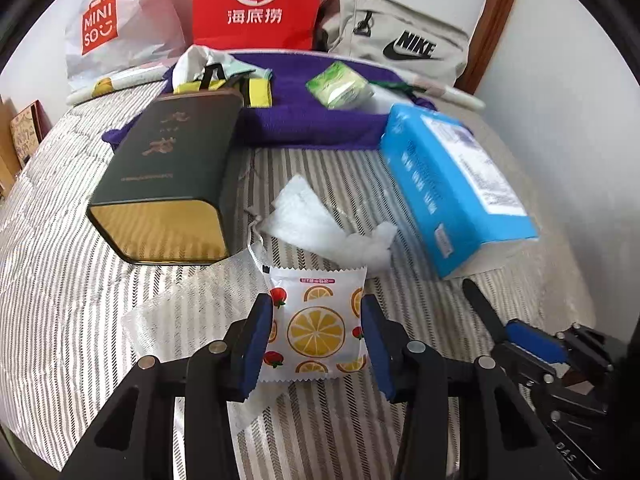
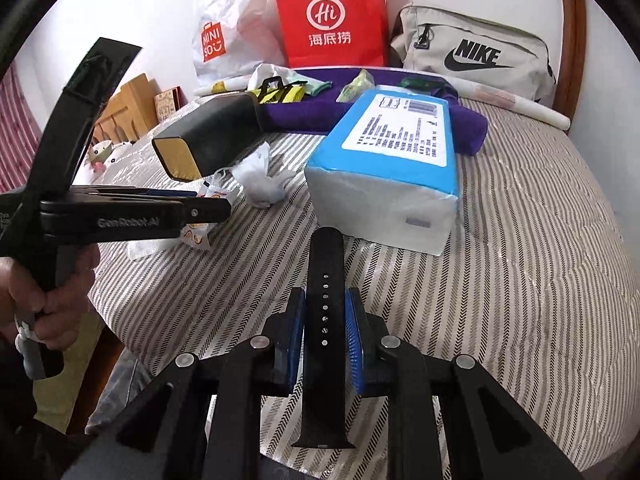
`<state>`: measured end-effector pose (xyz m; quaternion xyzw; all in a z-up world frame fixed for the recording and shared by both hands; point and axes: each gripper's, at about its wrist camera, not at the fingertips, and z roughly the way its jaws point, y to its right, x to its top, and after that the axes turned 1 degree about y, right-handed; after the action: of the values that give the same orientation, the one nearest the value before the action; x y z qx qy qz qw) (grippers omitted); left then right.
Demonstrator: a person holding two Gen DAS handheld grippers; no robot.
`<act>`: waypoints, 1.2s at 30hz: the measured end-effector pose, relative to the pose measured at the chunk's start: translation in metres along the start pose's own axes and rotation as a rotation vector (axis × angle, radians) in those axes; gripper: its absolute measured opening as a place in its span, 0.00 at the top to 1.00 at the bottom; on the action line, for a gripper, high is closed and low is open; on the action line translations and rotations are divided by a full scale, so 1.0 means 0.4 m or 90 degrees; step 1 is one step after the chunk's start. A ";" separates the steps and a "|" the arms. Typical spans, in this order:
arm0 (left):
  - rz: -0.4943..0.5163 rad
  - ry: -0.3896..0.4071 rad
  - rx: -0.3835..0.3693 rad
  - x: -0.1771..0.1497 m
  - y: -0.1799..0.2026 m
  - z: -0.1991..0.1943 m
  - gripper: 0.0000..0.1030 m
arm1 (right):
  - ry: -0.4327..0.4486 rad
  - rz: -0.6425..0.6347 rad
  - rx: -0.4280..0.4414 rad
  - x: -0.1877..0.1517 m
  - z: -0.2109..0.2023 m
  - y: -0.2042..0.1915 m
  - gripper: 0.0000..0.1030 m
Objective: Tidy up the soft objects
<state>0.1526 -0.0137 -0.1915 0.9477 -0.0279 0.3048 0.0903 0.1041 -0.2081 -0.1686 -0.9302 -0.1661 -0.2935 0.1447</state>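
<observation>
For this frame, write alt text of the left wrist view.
The left gripper pinches a fruit-print sachet above a striped bed. Behind lie a dark tea tin, crumpled white plastic and a blue tissue pack; the right gripper shows at right.

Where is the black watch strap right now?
In the right wrist view, the black watch strap sits between the right gripper fingers, just in front of the blue tissue pack.

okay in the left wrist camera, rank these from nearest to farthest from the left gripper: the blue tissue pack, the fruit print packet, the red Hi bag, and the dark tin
1. Fruit print packet: between the left gripper fingers.
2. Dark tin and blue tissue pack: tin ahead left, pack ahead right; too close to call.
3. Red Hi bag: upright at the far end of the bed.
</observation>
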 end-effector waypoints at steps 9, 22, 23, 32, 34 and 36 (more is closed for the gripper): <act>-0.012 0.031 -0.019 0.004 -0.023 -0.082 0.58 | 0.021 0.000 -0.002 0.016 -0.048 -0.014 0.80; -0.032 0.072 -0.059 0.063 -0.077 -0.175 0.58 | 0.041 -0.014 0.004 0.096 -0.109 -0.032 0.80; -0.029 0.076 -0.059 0.070 -0.078 -0.181 0.58 | 0.041 -0.016 0.004 0.105 -0.111 -0.034 0.80; -0.026 0.088 -0.060 0.145 -0.108 -0.201 0.58 | 0.066 0.000 0.018 0.215 -0.111 -0.033 0.80; -0.024 0.089 -0.058 0.164 -0.115 -0.199 0.58 | 0.071 0.001 0.016 0.242 -0.103 -0.029 0.80; -0.024 0.087 -0.057 0.183 -0.120 -0.193 0.58 | 0.074 0.000 0.012 0.269 -0.096 -0.022 0.80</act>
<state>0.1733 0.0483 -0.0947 0.9200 -0.0178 0.3655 0.1401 0.1644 -0.1901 -0.0729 -0.9103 -0.1599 -0.3453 0.1629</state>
